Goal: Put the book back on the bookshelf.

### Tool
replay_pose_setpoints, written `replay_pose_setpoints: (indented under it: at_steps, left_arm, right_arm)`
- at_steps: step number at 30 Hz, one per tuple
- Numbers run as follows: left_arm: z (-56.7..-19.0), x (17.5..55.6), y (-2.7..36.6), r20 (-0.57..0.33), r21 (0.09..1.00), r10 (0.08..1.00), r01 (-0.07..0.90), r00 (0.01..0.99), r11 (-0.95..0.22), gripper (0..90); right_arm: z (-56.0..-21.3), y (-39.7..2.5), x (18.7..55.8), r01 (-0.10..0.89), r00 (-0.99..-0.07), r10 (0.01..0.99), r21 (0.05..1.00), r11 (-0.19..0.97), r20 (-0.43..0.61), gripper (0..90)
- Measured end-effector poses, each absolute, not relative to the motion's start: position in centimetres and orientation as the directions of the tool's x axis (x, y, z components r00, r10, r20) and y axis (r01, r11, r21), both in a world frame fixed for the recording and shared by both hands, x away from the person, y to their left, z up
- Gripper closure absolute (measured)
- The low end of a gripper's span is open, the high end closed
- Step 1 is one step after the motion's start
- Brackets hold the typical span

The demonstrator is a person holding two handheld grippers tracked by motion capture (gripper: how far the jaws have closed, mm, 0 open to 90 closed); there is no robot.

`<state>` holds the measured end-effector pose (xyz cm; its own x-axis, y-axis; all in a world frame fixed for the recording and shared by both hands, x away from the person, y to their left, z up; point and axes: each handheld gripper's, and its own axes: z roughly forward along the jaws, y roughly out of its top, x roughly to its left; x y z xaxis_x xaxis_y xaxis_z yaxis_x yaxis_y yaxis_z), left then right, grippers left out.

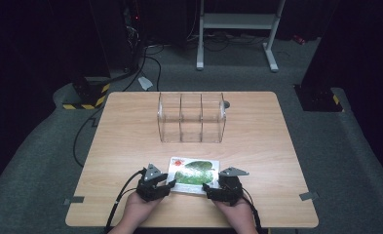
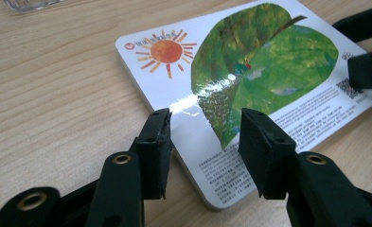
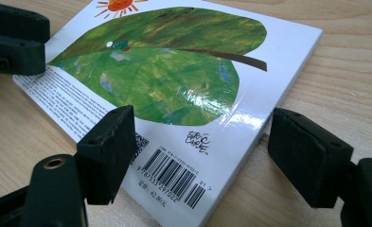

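Black grippers (image 1: 170,184) (image 1: 210,188) flanking book (image 1: 195,174)

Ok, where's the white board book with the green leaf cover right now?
In the high view, the white board book with the green leaf cover lies flat near the table's front edge, between the left gripper and right gripper, nearer than the clear plastic organiser.

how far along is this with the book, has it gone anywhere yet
Nothing looks done: the book lies flat, back cover up, on the table's near edge. In hand: the left gripper and right gripper sit open at its two ends, jaws not closed on it. Left: gripping and lifting it, perhaps toward the empty clear divider rack.
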<state>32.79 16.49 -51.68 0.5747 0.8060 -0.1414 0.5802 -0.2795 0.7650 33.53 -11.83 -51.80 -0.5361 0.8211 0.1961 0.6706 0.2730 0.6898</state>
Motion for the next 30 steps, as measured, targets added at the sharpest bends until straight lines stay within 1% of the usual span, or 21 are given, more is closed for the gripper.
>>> replay_pose_setpoints:
  at_steps: [4,6,8,13,19,22,25,30]
  left_arm:
    - [-52.0,33.3,16.7,-0.191,0.756,0.805,0.607,0.561,-0.244,49.6]
    - [-52.2,33.4,16.6,-0.19,0.753,0.808,0.611,0.558,-0.245,47.0]
    - [-52.2,33.3,16.5,-0.184,0.757,0.81,0.606,0.556,-0.244,46.5]
    - [-51.9,33.3,16.7,-0.187,0.769,0.813,0.597,0.551,-0.228,51.9]
    - [-51.7,33.2,16.7,-0.156,0.778,0.822,0.581,0.547,-0.24,59.7]
    - [-51.6,33.2,16.8,-0.152,0.779,0.824,0.579,0.546,-0.24,62.1]
    - [-51.3,33.1,16.8,-0.134,0.787,0.827,0.566,0.546,-0.247,63.0]
    - [-51.1,32.8,16.7,-0.139,0.799,0.836,0.558,0.531,-0.222,62.6]
  right_arm:
    - [-51.8,-11.8,33.5,0.671,-0.536,0.821,0.69,0.272,0.198,24.3]
    - [-51.8,-11.8,33.5,0.672,-0.536,0.821,0.689,0.272,0.198,24.4]
    - [-51.8,-11.8,33.4,0.667,-0.537,0.821,0.693,0.275,0.192,25.0]
    - [-51.6,-11.7,33.1,0.653,-0.543,0.822,0.701,0.286,0.17,26.6]
    - [-51.6,-11.4,33.2,0.649,-0.537,0.828,0.707,0.281,0.165,26.5]
    - [-51.6,-11.4,33.2,0.646,-0.536,0.829,0.71,0.281,0.16,26.5]
    - [-51.6,-11.4,33.3,0.645,-0.539,0.828,0.709,0.286,0.157,26.4]
    - [-51.7,-11.3,33.2,0.644,-0.537,0.829,0.711,0.282,0.158,25.6]
